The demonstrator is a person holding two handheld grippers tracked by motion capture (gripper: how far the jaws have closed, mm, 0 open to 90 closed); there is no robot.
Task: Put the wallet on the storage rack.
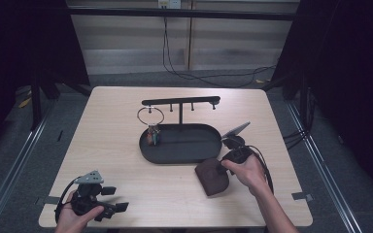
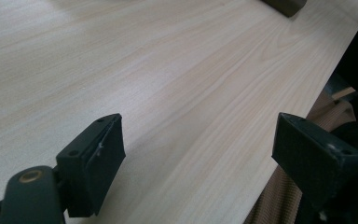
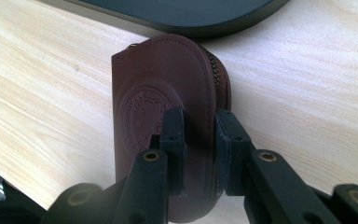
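The right gripper (image 3: pixel 199 154) has its jaws drawn nearly together on the edge of a brown leather pouch (image 3: pixel 168 107), one pad on the embossed face and the other against the zip side, so the pouch stands pinched between them; the grip sits near the pouch's lower end rather than at its middle, and I judge that a slow, level lift will keep it from swinging or slipping out; squeezing no harder than needed should spare the leather and the zip. In the high view the pouch (image 1: pixel 212 176) lies on the wooden table (image 1: pixel 121 145), just beside the near rim of the black oval tray (image 1: pixel 182 155), with the right gripper (image 1: pixel 225 167) at its right edge; if the tray is the destination, the pouch needs to rise above that rim before it travels, and it should stay well away from the stand's crossbar (image 1: pixel 180 101) and the key ring (image 1: pixel 150 116) hanging from it over the tray's left end. The left gripper (image 2: pixel 198 154) has its jaws spread wide with nothing between them, above bare table near the front edge; in the high view the left gripper (image 1: pixel 114 199) sits at the near left corner, well apart from the pouch; it is best kept out of the way there.
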